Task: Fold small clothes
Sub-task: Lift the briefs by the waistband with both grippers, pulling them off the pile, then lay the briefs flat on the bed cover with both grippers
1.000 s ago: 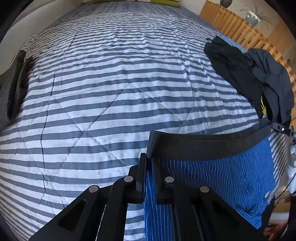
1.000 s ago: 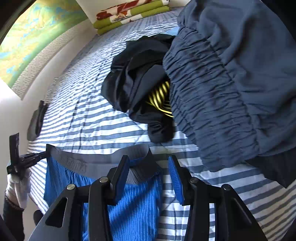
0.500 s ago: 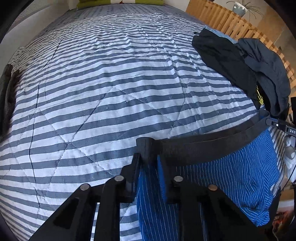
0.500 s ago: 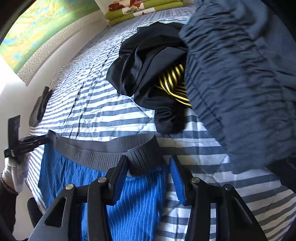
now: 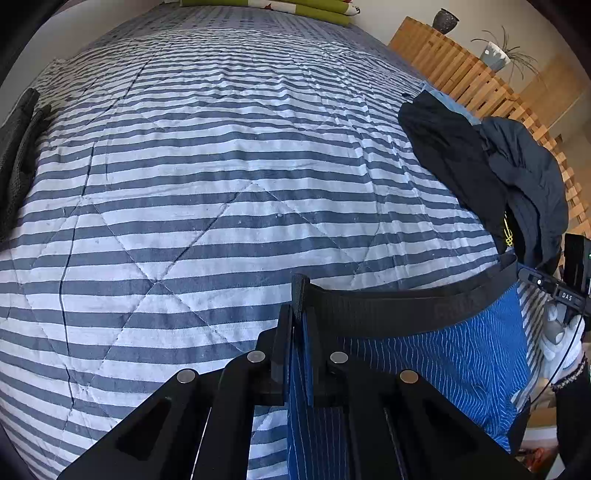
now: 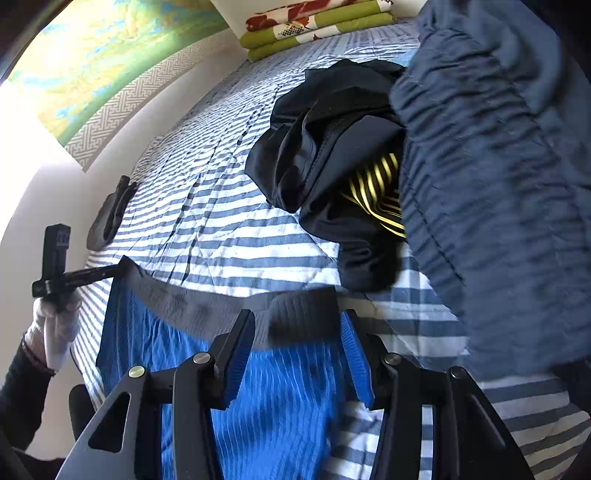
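"DAS" legible on right gripper (image 5: 554,291). Left gripper (image 5: 300,325) clamping blue striped boxers (image 5: 461,354) waistband; right gripper spread wide, as before.

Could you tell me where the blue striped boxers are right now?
The blue striped boxers lie at the near edge of the striped quilt, just in front of the dark clothes pile.

The shorts (image 5: 443,354) lie on the near part of the bed (image 5: 221,166). A clothes pile (image 6: 332,166) sits on the bed just behind them, to the right. Pillows (image 6: 314,29) lie far back.
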Available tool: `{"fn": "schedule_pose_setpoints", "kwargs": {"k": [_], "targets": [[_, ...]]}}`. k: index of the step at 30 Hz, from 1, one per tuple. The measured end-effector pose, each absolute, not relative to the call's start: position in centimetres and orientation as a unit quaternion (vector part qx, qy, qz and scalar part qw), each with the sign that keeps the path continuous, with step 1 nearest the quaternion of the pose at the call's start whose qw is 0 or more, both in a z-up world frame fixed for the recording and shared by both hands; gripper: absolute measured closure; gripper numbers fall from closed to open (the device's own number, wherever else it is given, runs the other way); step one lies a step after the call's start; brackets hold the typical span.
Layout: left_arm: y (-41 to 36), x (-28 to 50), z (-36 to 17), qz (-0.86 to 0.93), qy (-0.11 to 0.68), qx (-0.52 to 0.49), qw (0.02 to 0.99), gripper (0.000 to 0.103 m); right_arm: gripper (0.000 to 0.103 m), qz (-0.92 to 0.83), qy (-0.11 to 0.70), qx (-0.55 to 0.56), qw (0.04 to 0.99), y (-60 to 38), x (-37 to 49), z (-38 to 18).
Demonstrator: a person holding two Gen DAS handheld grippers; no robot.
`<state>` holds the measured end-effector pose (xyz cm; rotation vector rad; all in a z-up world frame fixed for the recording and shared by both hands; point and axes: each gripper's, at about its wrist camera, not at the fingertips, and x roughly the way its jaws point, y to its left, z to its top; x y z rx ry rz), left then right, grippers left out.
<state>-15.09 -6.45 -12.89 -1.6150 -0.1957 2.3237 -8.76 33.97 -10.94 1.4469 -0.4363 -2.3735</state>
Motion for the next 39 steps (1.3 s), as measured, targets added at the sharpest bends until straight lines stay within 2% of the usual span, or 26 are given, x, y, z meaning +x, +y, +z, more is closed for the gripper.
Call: {"fn": "schedule_pose_setpoints", "kwargs": {"k": [4, 5, 6, 7, 11, 17, 21, 25, 33, 39], "targets": [[-5.5, -15.1, -13.5, 0.81, -0.053, -0.565, 0.148, 0.098, 0.059, -0.83, -0.155, 0.511, 0.162, 33.3, -9.5, -11.9], [-5.3, -15.2, -13.6, 0.809, -0.05, -0.566, 0.148, 0.098, 0.064, -0.83, -0.148, 0.514, 0.159, 32.9, -9.7, -12.0], [-5.2, -15.1, -13.4, 0.81, -0.048, -0.566, 0.146, 0.098, 0.074, -0.83, -0.142, 0.517, 0.156, 32.7, -9.9, -12.1], [-5.2, -15.0, -13.0, 0.813, -0.052, -0.561, 0.147, 0.098, 0.099, -0.829, -0.139, 0.519, 0.156, 32.5, -9.9, -12.0], [-6.3, -15.5, -11.3, 0.827, -0.096, -0.533, 0.151, 0.098, 0.099, -0.849, -0.158, 0.48, 0.156, 33.3, -9.9, -9.6], [-5.2, -16.7, -14.3, 0.812, -0.071, -0.564, 0.132, 0.098, 0.099, -0.84, -0.127, 0.516, 0.109, 32.6, -11.8, -12.0], [-5.4, -15.9, -12.7, 0.823, -0.072, -0.548, 0.131, 0.098, 0.099, -0.846, -0.135, 0.507, 0.1, 32.7, -11.1, -11.1], [-5.6, -13.5, -7.7, 0.851, -0.071, -0.501, 0.14, 0.098, 0.099, -0.875, -0.141, 0.451, 0.107, 32.8, -8.3, -6.2], [-6.7, -5.3, 7.0, 0.919, -0.061, -0.361, 0.145, 0.098, 0.099, -0.934, -0.115, 0.318, 0.112, 31.9, -0.7, 5.8], [-7.6, 3.2, 13.6, 0.944, -0.042, -0.293, 0.147, 0.098, 0.099, -0.95, -0.121, 0.251, 0.139, 30.4, 6.0, 11.3]]}}
